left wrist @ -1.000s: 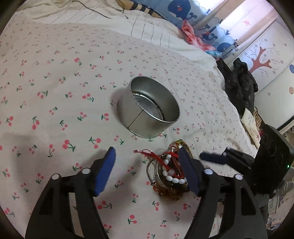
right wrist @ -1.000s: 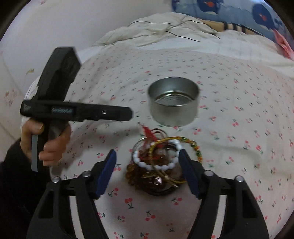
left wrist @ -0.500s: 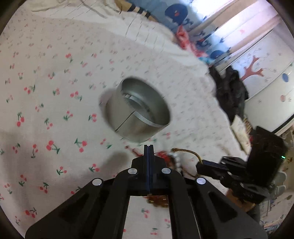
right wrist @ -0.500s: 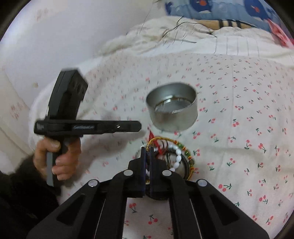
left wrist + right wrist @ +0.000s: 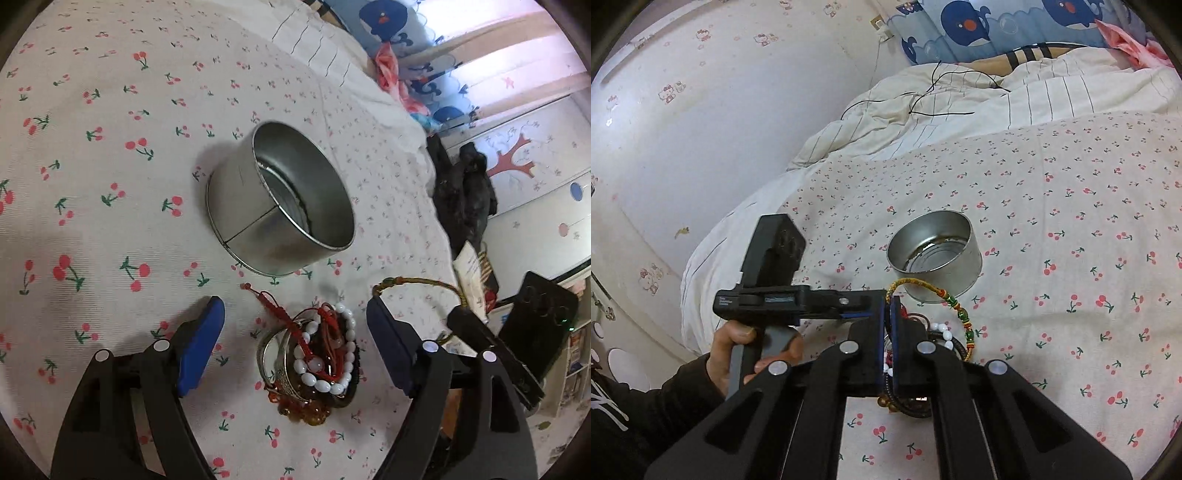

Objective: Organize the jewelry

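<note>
A round silver tin (image 5: 284,206) stands open and empty on the cherry-print bedspread; it also shows in the right wrist view (image 5: 938,254). A pile of bracelets (image 5: 314,358) lies just in front of it: white beads, red cord, metal bangles, amber beads. My left gripper (image 5: 295,332) is open, its blue pads either side of the pile. My right gripper (image 5: 889,306) is shut on a yellow-green beaded cord bracelet (image 5: 955,306), lifted above the pile; that bracelet arcs in the left wrist view (image 5: 413,282).
A striped quilt (image 5: 960,107) is bunched at the head of the bed. Black clothing (image 5: 461,192) lies off the bed's far right edge. The wall (image 5: 701,110) runs close along the left.
My left gripper closed half a second ago and has opened again over the pile. My right gripper closed on the yellow-green bracelet and lifted it up from the pile.
</note>
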The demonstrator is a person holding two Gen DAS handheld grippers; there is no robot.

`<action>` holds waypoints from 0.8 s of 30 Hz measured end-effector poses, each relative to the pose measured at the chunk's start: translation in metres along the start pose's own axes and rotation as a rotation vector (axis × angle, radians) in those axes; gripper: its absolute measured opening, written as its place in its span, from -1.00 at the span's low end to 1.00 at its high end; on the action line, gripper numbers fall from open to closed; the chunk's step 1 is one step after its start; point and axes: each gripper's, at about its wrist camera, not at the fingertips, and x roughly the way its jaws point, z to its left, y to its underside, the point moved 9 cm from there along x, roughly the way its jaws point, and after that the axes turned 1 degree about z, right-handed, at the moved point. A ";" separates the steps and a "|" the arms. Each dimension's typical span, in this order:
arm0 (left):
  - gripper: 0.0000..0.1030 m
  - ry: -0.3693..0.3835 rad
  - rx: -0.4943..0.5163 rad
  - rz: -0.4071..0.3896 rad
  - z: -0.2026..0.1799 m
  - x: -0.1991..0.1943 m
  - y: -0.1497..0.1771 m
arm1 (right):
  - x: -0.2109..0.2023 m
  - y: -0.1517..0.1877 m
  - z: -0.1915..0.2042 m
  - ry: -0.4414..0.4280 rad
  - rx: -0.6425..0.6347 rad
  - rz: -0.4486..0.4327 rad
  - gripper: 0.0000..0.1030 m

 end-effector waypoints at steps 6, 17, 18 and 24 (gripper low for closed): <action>-0.84 0.015 0.009 0.008 -0.011 0.021 0.002 | -0.002 0.000 -0.004 0.001 0.024 -0.011 -0.93; -0.91 0.101 0.048 -0.119 -0.028 -0.040 -0.014 | -0.003 -0.001 -0.011 0.008 0.044 -0.016 -0.92; -0.91 0.083 0.069 -0.127 -0.030 -0.044 -0.015 | -0.002 -0.001 -0.011 0.008 0.044 -0.015 -0.92; -0.91 0.056 0.140 -0.167 -0.041 -0.067 -0.020 | -0.013 -0.012 -0.004 -0.036 0.048 -0.082 -0.92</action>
